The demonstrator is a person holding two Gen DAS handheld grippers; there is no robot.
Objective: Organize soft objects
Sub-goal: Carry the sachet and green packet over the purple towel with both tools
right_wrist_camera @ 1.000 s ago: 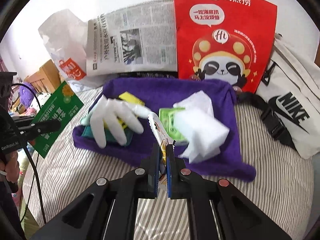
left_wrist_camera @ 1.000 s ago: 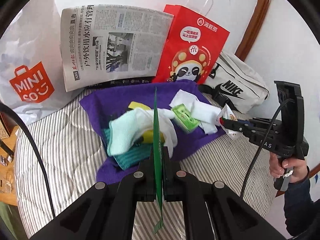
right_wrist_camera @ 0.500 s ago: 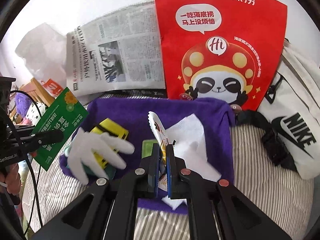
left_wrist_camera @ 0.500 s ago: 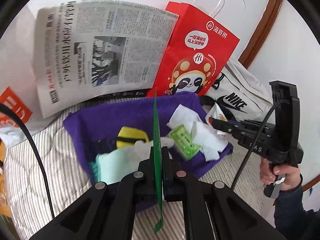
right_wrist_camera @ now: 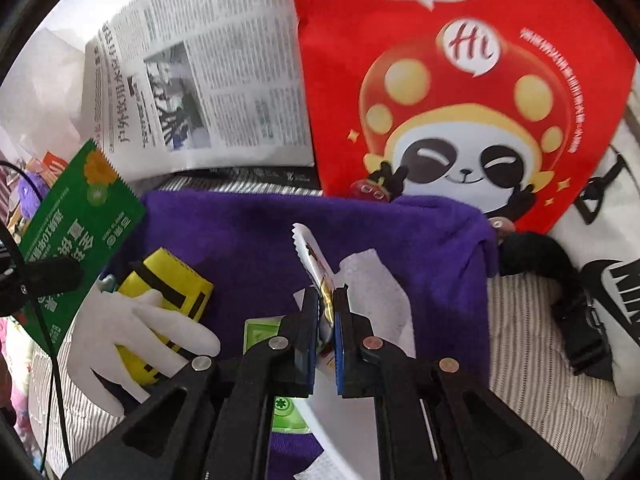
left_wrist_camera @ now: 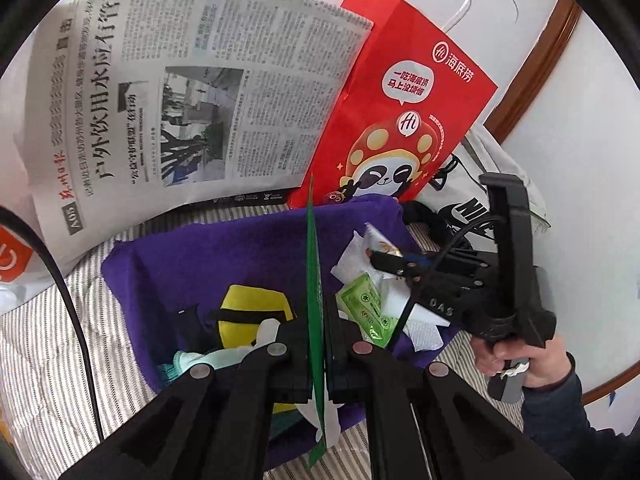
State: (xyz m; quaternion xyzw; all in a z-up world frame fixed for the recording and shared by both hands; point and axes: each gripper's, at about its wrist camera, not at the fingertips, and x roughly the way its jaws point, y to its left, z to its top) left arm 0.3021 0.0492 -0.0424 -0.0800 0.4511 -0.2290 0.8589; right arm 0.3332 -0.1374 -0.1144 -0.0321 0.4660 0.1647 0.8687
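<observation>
wrist views, steep, close, sharing purple cloth (left_wrist_camera: 224, 256)

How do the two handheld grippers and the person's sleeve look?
Both grippers are matte black with round silver rivets. The right gripper has blue pads on its fingers, a pistol-style handle and a black cable. The left gripper has a black cable too. The sleeve is dark blue.
</observation>
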